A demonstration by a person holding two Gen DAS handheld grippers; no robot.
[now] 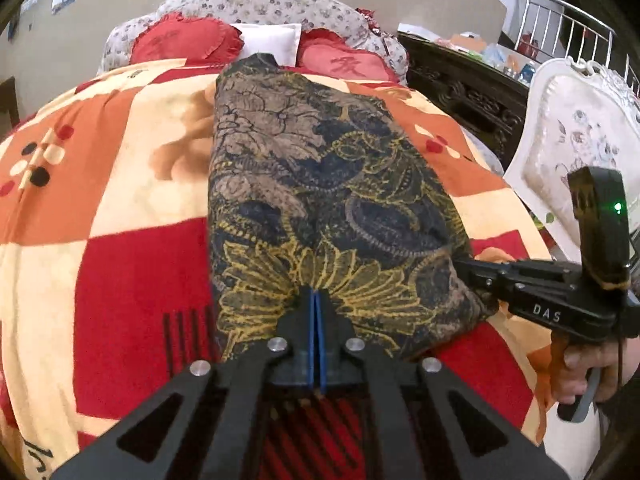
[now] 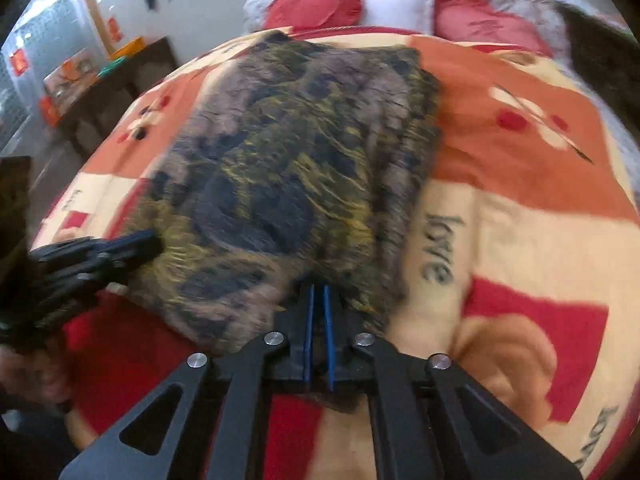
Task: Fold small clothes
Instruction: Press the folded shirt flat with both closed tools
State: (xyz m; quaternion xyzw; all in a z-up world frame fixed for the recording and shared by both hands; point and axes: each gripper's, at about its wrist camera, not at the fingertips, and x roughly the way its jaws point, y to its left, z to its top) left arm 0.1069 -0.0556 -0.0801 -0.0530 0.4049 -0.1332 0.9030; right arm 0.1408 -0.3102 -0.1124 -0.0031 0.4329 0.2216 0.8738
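A dark floral garment with gold and brown print lies lengthwise on the bed, folded into a long strip. My left gripper is shut on its near edge at the left corner. My right gripper comes in from the right and grips the near right corner. In the right wrist view the garment is blurred; my right gripper is shut on its near edge, with cloth between the blue pads. My left gripper shows at the left, on the garment's left corner.
The bed is covered by a red, orange and cream blanket. Red heart cushions and a white pillow lie at the head. A white chair and a dark carved cabinet stand to the right. A dark side table stands left.
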